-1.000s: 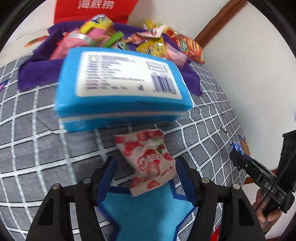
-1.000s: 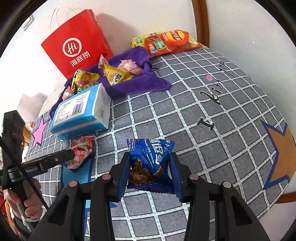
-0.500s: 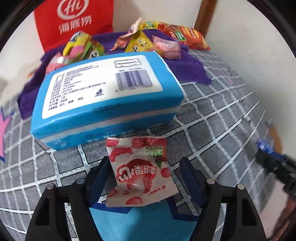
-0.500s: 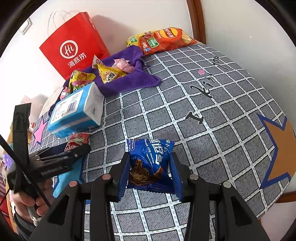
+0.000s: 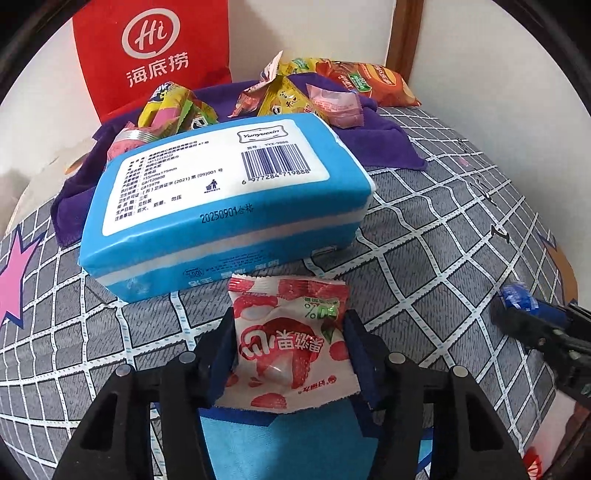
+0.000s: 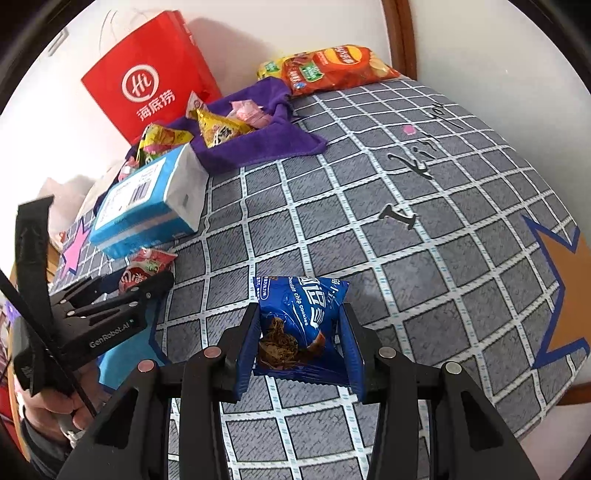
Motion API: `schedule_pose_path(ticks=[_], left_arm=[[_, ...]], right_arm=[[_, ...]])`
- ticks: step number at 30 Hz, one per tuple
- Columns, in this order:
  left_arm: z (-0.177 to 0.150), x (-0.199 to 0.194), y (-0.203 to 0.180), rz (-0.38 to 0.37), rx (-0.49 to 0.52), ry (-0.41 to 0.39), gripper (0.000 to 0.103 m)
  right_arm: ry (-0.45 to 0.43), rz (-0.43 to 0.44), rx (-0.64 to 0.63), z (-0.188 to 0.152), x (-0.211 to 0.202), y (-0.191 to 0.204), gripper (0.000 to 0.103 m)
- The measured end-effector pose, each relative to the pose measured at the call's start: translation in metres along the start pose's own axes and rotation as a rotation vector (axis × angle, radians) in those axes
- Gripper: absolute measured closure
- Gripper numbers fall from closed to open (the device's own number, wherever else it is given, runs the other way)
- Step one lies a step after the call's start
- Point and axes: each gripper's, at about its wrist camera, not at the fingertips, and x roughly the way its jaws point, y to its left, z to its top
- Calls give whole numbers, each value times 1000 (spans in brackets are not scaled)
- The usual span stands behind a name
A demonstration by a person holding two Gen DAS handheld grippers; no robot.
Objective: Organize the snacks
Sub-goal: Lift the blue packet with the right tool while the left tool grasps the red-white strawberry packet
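Observation:
My left gripper point(image 5: 290, 332) is shut on a red-and-white strawberry snack packet point(image 5: 288, 347), held just in front of a blue tissue pack point(image 5: 221, 199). It also shows in the right wrist view point(image 6: 146, 273) at the left. My right gripper point(image 6: 299, 325) is shut on a blue chocolate chip cookie packet point(image 6: 301, 321) above the grey checked tablecloth point(image 6: 406, 258). Its tip with the blue packet shows at the right edge of the left wrist view point(image 5: 517, 301). A purple cloth point(image 5: 376, 144) behind the tissue pack holds several small snack packets point(image 5: 280, 98).
A red paper bag point(image 5: 155, 51) stands against the back wall. An orange chip bag point(image 6: 332, 68) lies at the far corner by a wooden post point(image 5: 402, 33). The tissue pack also shows in the right wrist view point(image 6: 147, 206). The table edge runs along the right.
My left gripper has swung right and closed in on the strawberry packet, which now sits gripped between the fingers. My right gripper keeps the cookie packet, shifted slightly.

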Motion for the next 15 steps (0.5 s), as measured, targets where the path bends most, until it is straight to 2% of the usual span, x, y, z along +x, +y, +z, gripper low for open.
schedule_pose_path(ticks=[3, 4, 15], left_arm=[[0, 1, -1, -1, 1, -7, 49], [-2, 0, -1, -3, 5, -12, 49], [-2, -1, 1, -23, 1, -14, 48]], right_arm=[[19, -28, -34, -4, 16, 5, 61], [0, -37, -49, -5, 17, 6, 60], [20, -49, -118, -15, 15, 12, 48]])
